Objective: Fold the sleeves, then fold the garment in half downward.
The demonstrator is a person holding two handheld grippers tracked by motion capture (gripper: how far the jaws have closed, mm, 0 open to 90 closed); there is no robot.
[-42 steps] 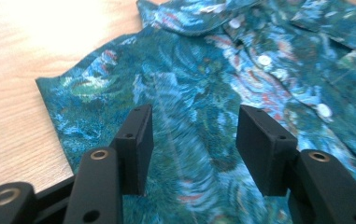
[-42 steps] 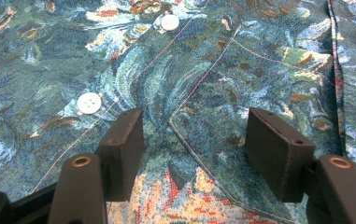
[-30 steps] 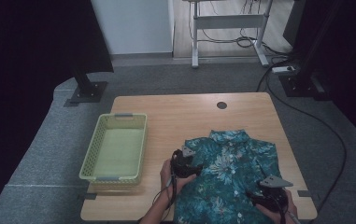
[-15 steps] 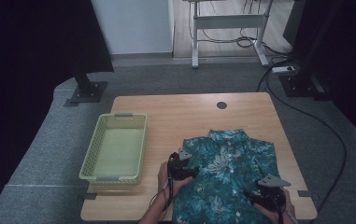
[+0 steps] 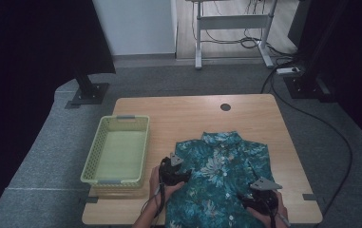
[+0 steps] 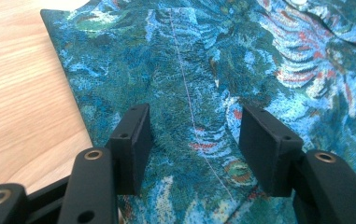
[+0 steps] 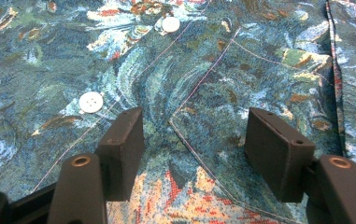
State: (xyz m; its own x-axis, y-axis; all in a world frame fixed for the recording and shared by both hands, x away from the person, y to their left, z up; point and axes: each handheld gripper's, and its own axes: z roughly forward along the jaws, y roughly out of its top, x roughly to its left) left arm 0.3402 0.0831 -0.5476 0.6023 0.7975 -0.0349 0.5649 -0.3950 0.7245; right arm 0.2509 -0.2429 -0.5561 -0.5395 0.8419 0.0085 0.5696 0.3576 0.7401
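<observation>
A teal shirt [image 5: 221, 175] with a floral print lies flat, buttoned side up, on the near right part of the wooden table [image 5: 193, 111]. My left gripper [image 5: 181, 175] rests on the shirt's left side near its edge. In the left gripper view the shirt [image 6: 213, 79] spreads under my open left gripper [image 6: 194, 140], with bare table [image 6: 17, 93] to the left. My right gripper [image 5: 259, 202] sits over the shirt's lower right part. The right gripper [image 7: 194, 149] is open above the chest pocket seam of the shirt [image 7: 189, 60], near a white button [image 7: 90, 101].
A yellow-green plastic basket [image 5: 98, 147] stands on the table's left side, with nothing in it. A round cable hole [image 5: 225, 107] marks the table's far edge. Beyond the table are a black stand base [image 5: 88, 92] and desk legs with cables [image 5: 231, 28].
Both grippers have shifted only slightly over the shirt; the left one has edged a little toward the near side. The shirt lies as before.
</observation>
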